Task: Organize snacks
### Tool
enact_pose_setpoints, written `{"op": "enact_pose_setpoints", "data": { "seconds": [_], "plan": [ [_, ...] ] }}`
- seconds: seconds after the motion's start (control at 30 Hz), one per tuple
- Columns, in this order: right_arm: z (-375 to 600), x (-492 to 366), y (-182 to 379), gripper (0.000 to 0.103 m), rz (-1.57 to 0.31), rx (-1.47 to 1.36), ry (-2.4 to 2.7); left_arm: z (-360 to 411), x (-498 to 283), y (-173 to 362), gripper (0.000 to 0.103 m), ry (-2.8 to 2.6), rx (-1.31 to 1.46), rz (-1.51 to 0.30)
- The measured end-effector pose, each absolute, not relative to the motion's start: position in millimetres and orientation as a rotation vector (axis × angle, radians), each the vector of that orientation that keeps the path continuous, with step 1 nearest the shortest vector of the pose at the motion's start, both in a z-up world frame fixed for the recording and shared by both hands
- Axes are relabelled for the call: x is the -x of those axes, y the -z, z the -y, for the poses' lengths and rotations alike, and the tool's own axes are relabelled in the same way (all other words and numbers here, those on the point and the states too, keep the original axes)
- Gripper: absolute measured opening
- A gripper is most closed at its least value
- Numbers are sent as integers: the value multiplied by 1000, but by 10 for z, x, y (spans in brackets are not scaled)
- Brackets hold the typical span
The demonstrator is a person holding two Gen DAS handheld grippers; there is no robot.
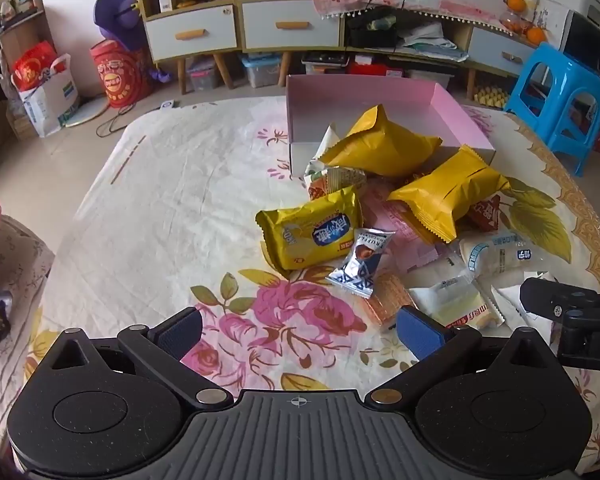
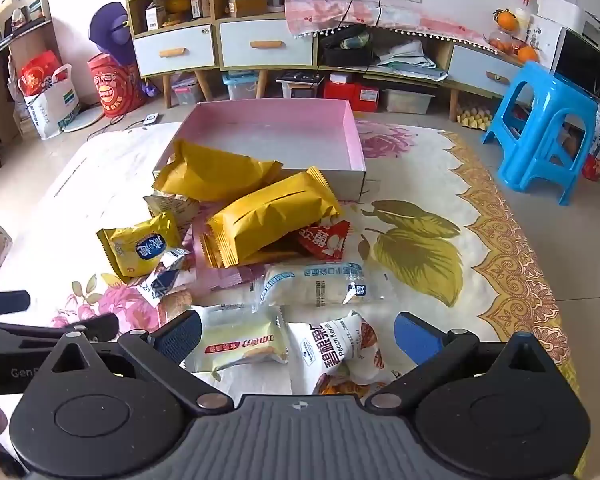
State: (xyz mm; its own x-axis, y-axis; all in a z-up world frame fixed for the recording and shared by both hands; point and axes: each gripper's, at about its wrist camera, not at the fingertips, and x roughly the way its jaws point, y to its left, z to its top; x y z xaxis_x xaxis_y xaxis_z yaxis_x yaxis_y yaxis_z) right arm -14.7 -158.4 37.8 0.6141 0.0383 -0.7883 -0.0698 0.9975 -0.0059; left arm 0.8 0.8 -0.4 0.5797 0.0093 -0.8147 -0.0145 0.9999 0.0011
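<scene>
1. Left gripper (image 1: 298, 334): jaws spread wide, nothing between the pads. Below the gap lies only the floral cloth (image 1: 160, 216). Right pad sits just beside a clear-wrapped cake pack (image 1: 456, 304), contact cannot be told.
2. Right gripper (image 2: 298, 336): jaws spread wide, holding nothing. Two packs show in the gap: a white cake pack (image 2: 240, 344) and a pecan pack (image 2: 340, 350) (glossy film, crimped ends). Whether the pads touch either cannot be told.
3. Pads on both tools: blue, ribbed rubber faces on black link arms; body is grey w/ moulded ridges.
4. Box (image 2: 354, 136): shallow rectangular tray, pink card inside, white outside, at the far end of the cloth. One yellow pouch (image 2: 216, 174) leans over its near wall, partly inside.
5. Snack pile, on the cloth just in front of the box:
   - second yellow pouch (image 2: 272, 216), matte, puffy, zigzag seams, on top of other items;
   - yellow foil biscuit pack (image 2: 140, 246), shiny, blue oval label;
   - small silver-blue choc wrapper (image 1: 360, 264), crinkled;
   - red triangular sachet (image 2: 326, 242);
   - long clear pack (image 2: 316, 284) w/ pale contents, blue print.
6. Cloth: thin, wrinkled, cream w/ pink roses and olive leaves, gold border at the right edge.
7. Blue stool (image 2: 540, 136): moulded plastic, on the tile floor to the right, well apart from the pile.
</scene>
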Motion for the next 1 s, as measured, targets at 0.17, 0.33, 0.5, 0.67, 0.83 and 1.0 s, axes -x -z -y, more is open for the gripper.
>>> {"op": "enact_pose_setpoints", "data": {
  "seconds": [0.17,0.33,0.5,0.67,0.83,1.0],
  "plan": [
    [1540,101,-321,94,-932,28,-57,59,-16,15,103,-28,-29,-949],
    [1600,91,-328,94,-937,17,-70,47,6,17,103,-31,-16,-950],
    [1595,113,-330,94,-937,20,-70,47,34,33,103,-21,-14,-952],
    [1602,137,-343,94,-937,17,-69,48,32,36,103,-17,-11,-962],
    [1594,131,-341,94,-936,17,-70,51,27,40,103,-18,-14,-967],
    [1573,130,-335,94,-934,22,-74,49,26,46,103,-17,-13,-969]
  ]
}}
